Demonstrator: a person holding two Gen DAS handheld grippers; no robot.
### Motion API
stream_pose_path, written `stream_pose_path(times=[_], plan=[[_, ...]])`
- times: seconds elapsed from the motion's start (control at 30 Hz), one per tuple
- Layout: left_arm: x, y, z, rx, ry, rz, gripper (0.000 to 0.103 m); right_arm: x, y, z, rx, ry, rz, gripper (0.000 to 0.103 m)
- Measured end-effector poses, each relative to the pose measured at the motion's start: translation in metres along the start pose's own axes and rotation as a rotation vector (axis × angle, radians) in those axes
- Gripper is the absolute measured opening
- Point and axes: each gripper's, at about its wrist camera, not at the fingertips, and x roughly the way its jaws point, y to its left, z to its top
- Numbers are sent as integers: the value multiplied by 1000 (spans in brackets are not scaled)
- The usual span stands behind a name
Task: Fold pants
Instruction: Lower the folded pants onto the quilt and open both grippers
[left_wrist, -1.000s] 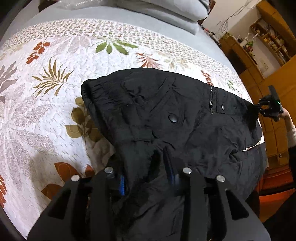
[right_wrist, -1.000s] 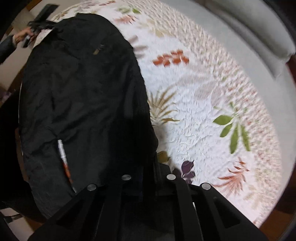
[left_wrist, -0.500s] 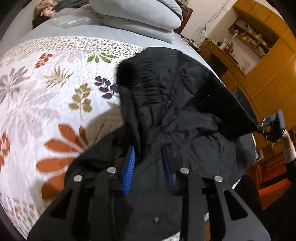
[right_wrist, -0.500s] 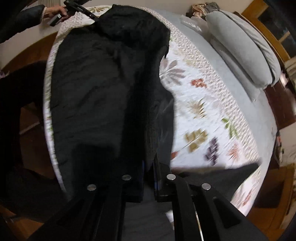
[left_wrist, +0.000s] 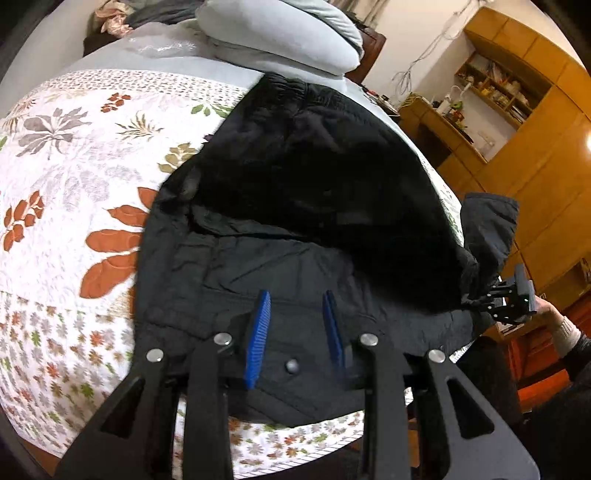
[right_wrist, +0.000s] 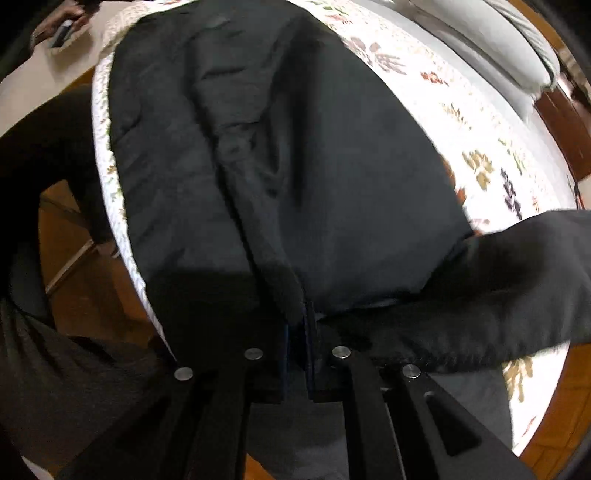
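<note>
Presently the black pants (left_wrist: 303, 206) lie spread over the floral quilt (left_wrist: 70, 177) on the bed, reaching to its near edge, waistband toward the grey pillows (left_wrist: 280, 33) at the far end. Left gripper (left_wrist: 295, 325): blue pads stand apart above the fabric near the near edge, nothing pinched between them. Right gripper (right_wrist: 297, 325): jaws pressed together on a fold of the pants at the quilt's edge; one dark flap (right_wrist: 498, 288) hangs beside it.
</note>
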Motion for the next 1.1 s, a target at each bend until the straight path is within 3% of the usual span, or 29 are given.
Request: stream_pose_path(times=[0.07, 0.13, 0.17, 0.2, 0.27, 0.33, 0.43, 0.5, 0.6, 0.73, 0.83, 0.9, 0.97, 1.1], plan=[[0, -9, -5, -5, -13, -29, 33, -1, -5, -2, 46, -6, 16, 8], [-1, -20, -12, 8, -17, -29, 46, -3, -7, -3, 67, -1, 9, 13], [-3, -24, -14, 18, -23, -31, 59, -6, -7, -3, 80, 8, 17, 20], [-6, -29, -17, 26, -30, -22, 75, -9, -5, -1, 83, 16, 26, 35], [-13, -39, -25, 30, -21, 30, 94, -19, -3, 4, 98, 12, 60, 52], [-19, -46, -33, 33, -20, 47, 94, -31, 2, 10, 108, -15, 69, 55], [-18, -52, -36, 18, -21, 81, 97, -55, -3, 17, 219, -121, 124, 61], [-17, -56, -35, -15, -51, 102, 98, -80, -19, 10, 357, -249, 151, 77], [-11, -70, -31, -2, -118, 176, 98, -110, -50, -18, 567, -377, 64, 82], [-1, -97, -30, 12, -167, 278, 101, -130, -98, -77, 891, -438, -18, 86], [9, -116, -31, 28, -171, 293, 101, -127, -130, -125, 1120, -469, 8, 89], [16, -122, -34, 17, -151, 310, 101, -112, -150, -148, 1232, -504, 96, 89], [23, -123, -39, -9, -139, 327, 101, -98, -173, -160, 1288, -539, 154, 89], [27, -118, -41, -41, -165, 405, 101, -77, -221, -161, 1335, -543, 109, 89]])
